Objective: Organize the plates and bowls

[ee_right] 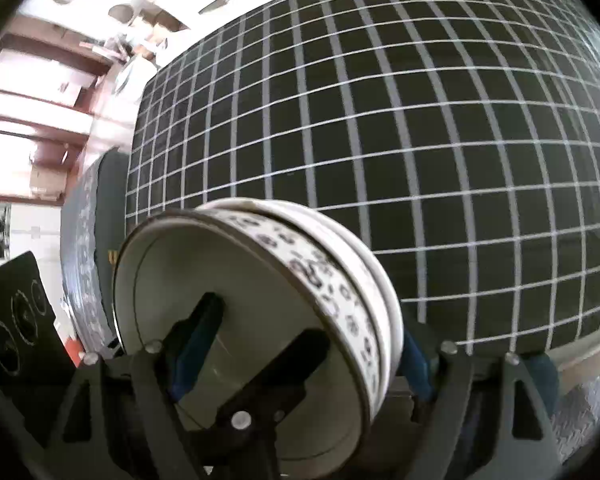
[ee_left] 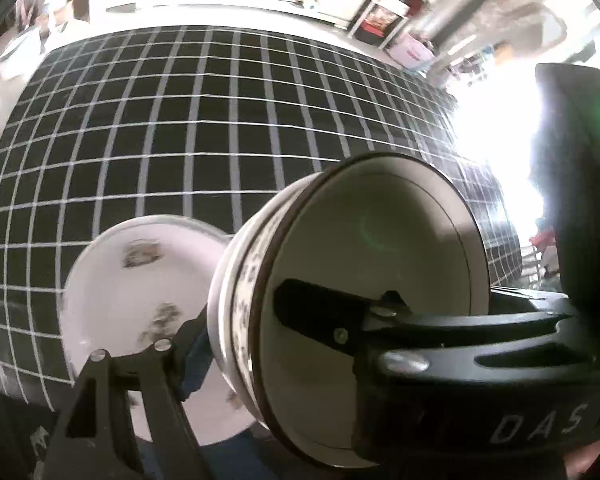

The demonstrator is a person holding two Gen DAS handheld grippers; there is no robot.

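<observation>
left wrist: both tools grip nested bowls, plate beside

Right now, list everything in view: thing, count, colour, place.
bowl: one, cream inside, dark-patterned band outside, tilted on its side, clamped between both grippers' fingers.
plate: one, white with brownish motifs, on the tablecloth just left of the bowl.
tablecloth: one, black with white grid, covering the table.
shelves: background, white, cluttered, too blurred to count.
black panel: one, with circle markings, lower left of the right wrist view.
left gripper: black, blue pads, on the bowl's rim.
right gripper: black, blue pads, gripping the bowl.
</observation>
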